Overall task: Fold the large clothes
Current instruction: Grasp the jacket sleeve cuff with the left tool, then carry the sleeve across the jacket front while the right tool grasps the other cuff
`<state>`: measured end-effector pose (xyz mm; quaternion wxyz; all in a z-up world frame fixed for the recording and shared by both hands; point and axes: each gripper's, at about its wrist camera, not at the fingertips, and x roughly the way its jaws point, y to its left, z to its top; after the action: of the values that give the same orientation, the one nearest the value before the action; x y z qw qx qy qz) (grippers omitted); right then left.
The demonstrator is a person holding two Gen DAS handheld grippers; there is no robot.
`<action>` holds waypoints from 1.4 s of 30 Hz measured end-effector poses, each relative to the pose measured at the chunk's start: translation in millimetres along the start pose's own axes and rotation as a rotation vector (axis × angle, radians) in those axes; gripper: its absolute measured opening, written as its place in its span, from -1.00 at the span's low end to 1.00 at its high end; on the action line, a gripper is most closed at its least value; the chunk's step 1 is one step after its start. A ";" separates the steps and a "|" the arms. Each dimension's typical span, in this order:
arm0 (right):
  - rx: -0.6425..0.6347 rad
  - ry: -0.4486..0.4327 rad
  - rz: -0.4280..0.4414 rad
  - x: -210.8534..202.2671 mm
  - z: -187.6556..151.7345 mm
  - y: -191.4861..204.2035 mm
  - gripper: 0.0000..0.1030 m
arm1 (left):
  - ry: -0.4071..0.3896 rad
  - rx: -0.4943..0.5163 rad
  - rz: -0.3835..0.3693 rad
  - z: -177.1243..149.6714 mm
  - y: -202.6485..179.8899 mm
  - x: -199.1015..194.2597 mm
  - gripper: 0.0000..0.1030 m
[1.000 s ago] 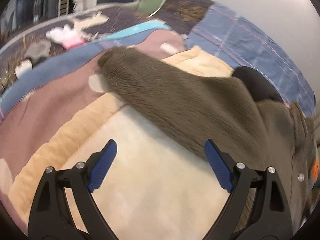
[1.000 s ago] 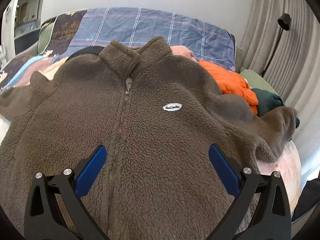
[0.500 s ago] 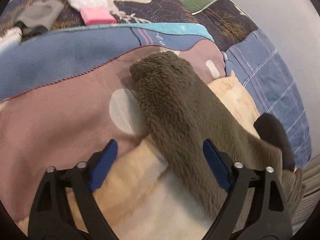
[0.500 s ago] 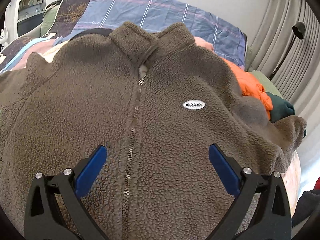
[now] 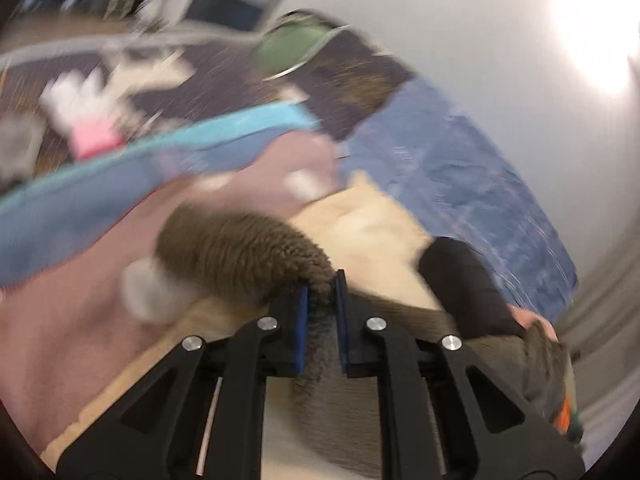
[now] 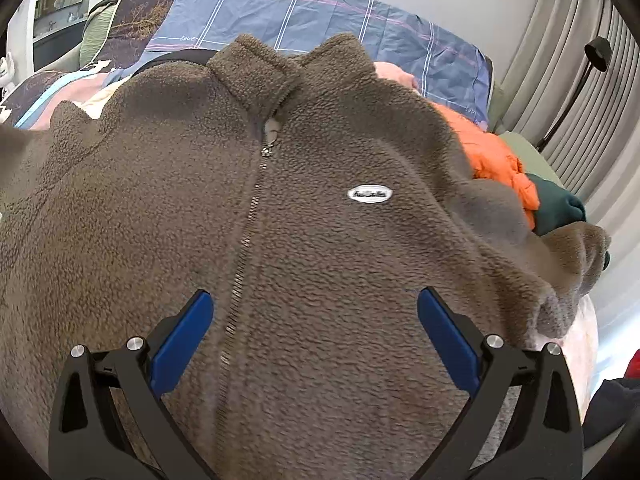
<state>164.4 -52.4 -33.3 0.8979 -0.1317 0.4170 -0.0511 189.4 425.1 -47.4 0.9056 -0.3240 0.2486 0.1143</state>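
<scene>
1 brown fleece jacket point(image 6: 320, 240) spread front-up on the bed point(image 5: 72, 320), zip w/ 1 white oval logo patch point(image 6: 369, 194) beside it. Behind the jacket: 1 orange puffer point(image 6: 496, 164), 1 dark green garment point(image 6: 558, 210). 2 tools: left tool point(image 5: 321, 300) just closed, clenched on the jacket's sleeve point(image 5: 240, 256); right tool point(image 6: 314, 328) released, jaws wide over jacket's lower front.

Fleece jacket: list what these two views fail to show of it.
- Left wrist view: motion blur smears the sleeve beyond the left tongs.
- Right wrist view: fleece jacket hem is cut off by the bottom edge, behind the right tongs.
- Chest label: lettering too small.
</scene>
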 end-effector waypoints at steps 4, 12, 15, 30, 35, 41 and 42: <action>-0.005 -0.018 -0.028 -6.1 -5.4 -13.2 0.97 | -0.036 0.203 -0.126 -10.6 -102.3 -30.2 -0.79; 0.023 0.044 -0.072 6.2 -24.2 -53.6 0.97 | 0.036 0.575 -0.383 -107.2 -276.4 -56.2 -0.79; 0.067 0.067 -0.082 12.7 -34.6 -73.6 0.97 | 0.118 0.727 -0.425 -167.1 -323.1 -46.1 -0.79; 0.154 0.130 -0.071 33.4 -49.4 -111.2 0.97 | 0.218 1.026 -0.396 -282.7 -356.8 -11.0 -0.03; 0.117 0.115 -0.083 28.0 -48.2 -102.0 0.97 | 0.152 0.951 -0.411 -257.5 -331.2 -36.0 0.19; 0.006 0.028 -0.100 11.0 -33.2 -76.2 0.97 | 0.018 0.861 -0.309 -212.4 -279.7 -53.2 0.38; -0.018 0.009 -0.065 6.6 -29.0 -67.8 0.97 | 0.033 0.848 -0.262 -208.1 -270.2 -45.3 0.37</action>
<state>147.8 -124.5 -37.1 0.8927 -0.1530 0.4169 -0.0769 172.1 82.7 -19.2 0.9612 0.0457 0.2448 -0.1189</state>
